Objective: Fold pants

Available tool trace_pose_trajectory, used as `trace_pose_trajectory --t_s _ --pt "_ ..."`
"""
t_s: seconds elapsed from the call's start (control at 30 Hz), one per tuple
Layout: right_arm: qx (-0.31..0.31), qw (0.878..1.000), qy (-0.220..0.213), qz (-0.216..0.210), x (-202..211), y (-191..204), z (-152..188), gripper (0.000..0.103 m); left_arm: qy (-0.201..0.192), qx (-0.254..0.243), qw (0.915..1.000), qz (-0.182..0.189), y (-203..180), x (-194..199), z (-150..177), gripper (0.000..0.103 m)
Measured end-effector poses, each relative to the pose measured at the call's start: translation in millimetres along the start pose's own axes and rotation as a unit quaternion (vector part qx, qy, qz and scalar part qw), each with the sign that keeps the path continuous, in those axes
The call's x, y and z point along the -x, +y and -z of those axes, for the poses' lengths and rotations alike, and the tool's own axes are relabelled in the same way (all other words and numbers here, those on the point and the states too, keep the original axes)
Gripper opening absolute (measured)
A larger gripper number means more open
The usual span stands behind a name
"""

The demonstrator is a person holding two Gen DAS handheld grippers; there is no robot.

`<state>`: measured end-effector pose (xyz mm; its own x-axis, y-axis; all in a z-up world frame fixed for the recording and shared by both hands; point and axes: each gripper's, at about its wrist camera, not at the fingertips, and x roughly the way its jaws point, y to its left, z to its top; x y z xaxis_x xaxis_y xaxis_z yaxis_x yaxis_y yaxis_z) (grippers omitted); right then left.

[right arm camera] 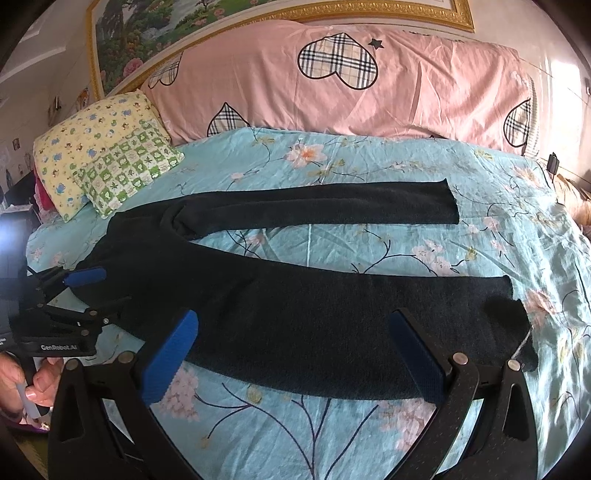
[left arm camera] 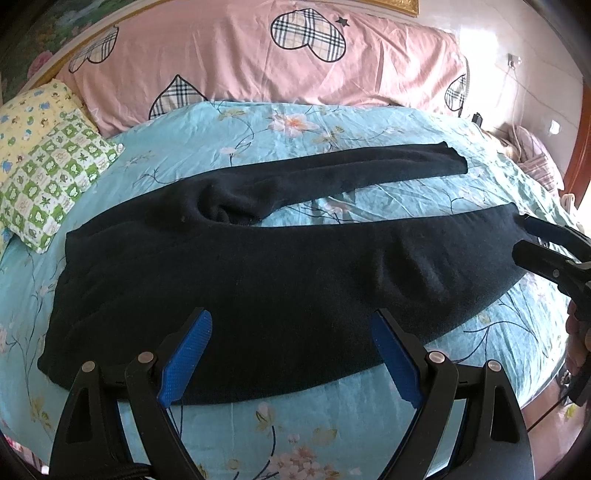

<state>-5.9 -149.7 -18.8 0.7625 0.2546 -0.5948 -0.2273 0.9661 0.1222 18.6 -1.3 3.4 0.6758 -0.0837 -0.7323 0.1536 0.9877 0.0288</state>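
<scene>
Both grippers, left gripper (left arm camera: 291, 354) and right gripper (right arm camera: 295, 354), hover spread wide over the pants (left arm camera: 258, 266), gripping nothing; pinch the near leg's edge cleanly, then carry it over the far leg (right arm camera: 332, 206).

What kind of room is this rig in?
Most likely a home bedroom: black pants lie spread on a bed with a teal floral sheet, a long pink pillow at its head, and a gold-framed painting above.

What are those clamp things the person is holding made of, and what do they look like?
Both the left gripper and the right gripper are black hinged frames with silver rivets and two long fingers faced with textured blue pads. White lettering "GenRobot.AI" marks the left one's body.
</scene>
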Motion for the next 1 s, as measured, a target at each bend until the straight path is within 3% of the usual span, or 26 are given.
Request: trace_pose_trajectory --t_s 0.47,1.0 --pt "-0.035 0.999 0.009 -0.008 -19.4 -39.4 -32.3 0.103 0.003 -0.013 0.9998 0.017 27.8 -22.9 -46.1 0.089" --pt "-0.081 0.996 0.034 0.006 -65.6 -103.7 -89.9 0.101 0.034 -0.037 0.9975 0.049 55.4 -97.4 -133.2 0.089"
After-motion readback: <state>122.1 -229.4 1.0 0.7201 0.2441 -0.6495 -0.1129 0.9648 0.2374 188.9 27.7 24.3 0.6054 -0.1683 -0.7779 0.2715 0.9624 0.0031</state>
